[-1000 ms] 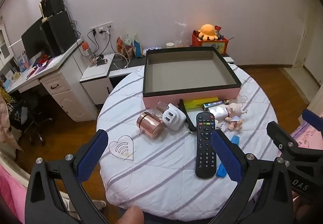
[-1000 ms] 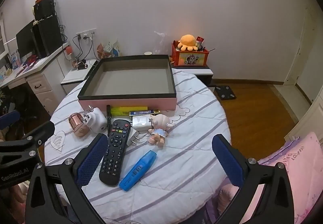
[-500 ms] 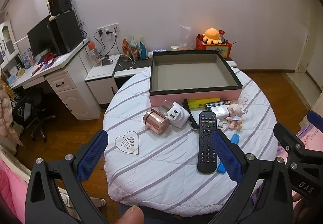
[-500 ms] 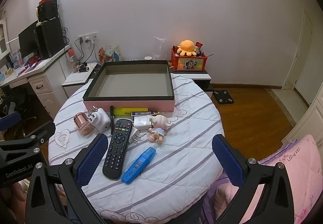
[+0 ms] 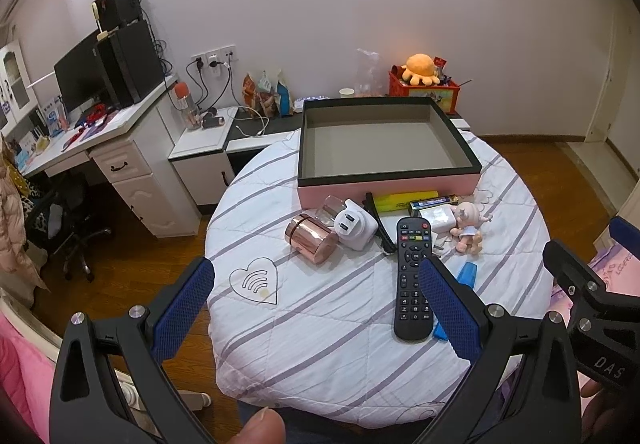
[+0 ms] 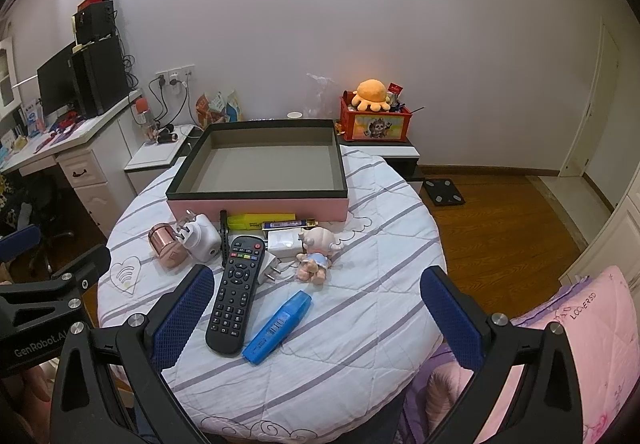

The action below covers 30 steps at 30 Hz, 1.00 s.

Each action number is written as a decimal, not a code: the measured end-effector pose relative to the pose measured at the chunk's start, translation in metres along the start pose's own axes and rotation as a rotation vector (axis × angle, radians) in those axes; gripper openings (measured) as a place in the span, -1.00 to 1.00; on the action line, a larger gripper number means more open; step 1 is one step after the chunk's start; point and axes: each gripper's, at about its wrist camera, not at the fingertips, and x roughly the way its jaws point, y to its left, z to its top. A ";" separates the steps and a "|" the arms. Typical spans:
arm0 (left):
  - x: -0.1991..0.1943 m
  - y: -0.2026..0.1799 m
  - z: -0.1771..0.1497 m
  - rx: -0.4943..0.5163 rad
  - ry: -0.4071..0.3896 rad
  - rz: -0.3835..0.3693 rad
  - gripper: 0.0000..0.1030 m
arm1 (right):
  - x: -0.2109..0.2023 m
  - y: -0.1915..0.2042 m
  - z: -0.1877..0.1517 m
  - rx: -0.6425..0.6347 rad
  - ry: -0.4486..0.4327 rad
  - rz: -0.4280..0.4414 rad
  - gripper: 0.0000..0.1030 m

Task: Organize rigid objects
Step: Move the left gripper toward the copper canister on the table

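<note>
Sitting empty behind the remote (image 6: 235, 293) and blue marker (image 6: 278, 327), pink box (image 6: 256, 207); both jaws wide.

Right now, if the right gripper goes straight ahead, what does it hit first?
Probably the blue marker, lying between the open fingers of the right gripper beside the remote. Depth is unclear; a higher line would reach the doll.

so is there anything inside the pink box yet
No, the pink box shows only its bare grey floor, and the remote lies on the table.
</note>
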 end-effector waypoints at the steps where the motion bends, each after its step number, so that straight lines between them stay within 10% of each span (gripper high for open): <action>1: 0.001 0.000 -0.001 -0.001 0.002 0.000 1.00 | 0.000 0.001 0.000 -0.001 0.001 0.000 1.00; 24: 0.072 0.010 0.005 -0.022 0.120 -0.018 1.00 | 0.066 0.005 -0.004 0.000 0.141 0.041 1.00; 30: 0.116 0.015 0.006 -0.055 0.182 -0.124 1.00 | 0.093 0.006 -0.005 0.001 0.183 0.046 1.00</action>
